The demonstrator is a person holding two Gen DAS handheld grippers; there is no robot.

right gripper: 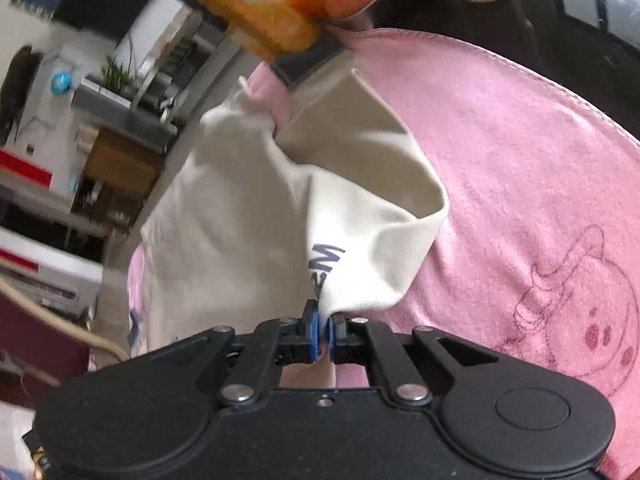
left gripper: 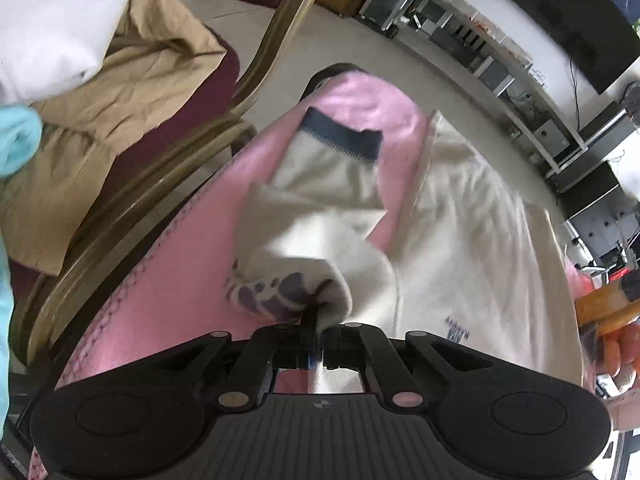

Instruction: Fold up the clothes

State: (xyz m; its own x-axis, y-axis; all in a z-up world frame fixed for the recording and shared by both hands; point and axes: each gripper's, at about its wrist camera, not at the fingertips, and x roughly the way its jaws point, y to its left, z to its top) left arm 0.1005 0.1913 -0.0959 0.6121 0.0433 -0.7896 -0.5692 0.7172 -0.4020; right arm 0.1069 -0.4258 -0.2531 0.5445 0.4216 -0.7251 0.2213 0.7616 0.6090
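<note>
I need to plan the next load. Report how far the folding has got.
Done: the cream shirt lies on the pink towel. In hand: the left gripper and the right gripper each pinch a part of it, one bit doubled over. Left: the finished fold, and the beige garment heaped on the chair.

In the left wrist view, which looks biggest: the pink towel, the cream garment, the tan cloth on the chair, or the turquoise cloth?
As it looks in that view only:
1. Cream garment and pink towel: too close to rank, since the garment covers much of the towel.
2. Tan cloth.
3. Turquoise cloth, cut off at the edge.
</note>
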